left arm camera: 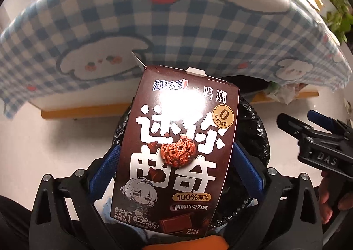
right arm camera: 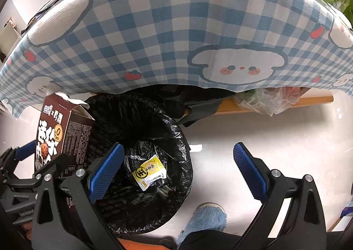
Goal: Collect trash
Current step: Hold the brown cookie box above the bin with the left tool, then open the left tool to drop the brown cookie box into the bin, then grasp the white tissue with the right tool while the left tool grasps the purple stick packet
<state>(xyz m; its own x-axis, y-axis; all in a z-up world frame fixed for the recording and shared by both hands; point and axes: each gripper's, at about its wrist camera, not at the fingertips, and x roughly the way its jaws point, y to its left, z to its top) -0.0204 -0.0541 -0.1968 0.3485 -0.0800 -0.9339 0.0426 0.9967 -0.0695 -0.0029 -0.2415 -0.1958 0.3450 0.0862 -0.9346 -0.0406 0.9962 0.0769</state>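
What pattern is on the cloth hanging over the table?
The cloth has blue-and-white checks with red strawberries and white cartoon bunny faces, clearest in the right wrist view.

I'm seeing the trash bin (right arm camera: 141,161) mouth sitting wide open, only a yellow wrapper (right arm camera: 150,171) lying deep inside. The checkered tablecloth (right arm camera: 176,29) is hanging low over its far rim, crowding things from above. White floor (right arm camera: 253,126) right of it is staying passable.

Brown cookie box (left arm camera: 176,150); blue-white checked tablecloth (right arm camera: 167,29) (red strawberries); black bin liner (right arm camera: 154,122).
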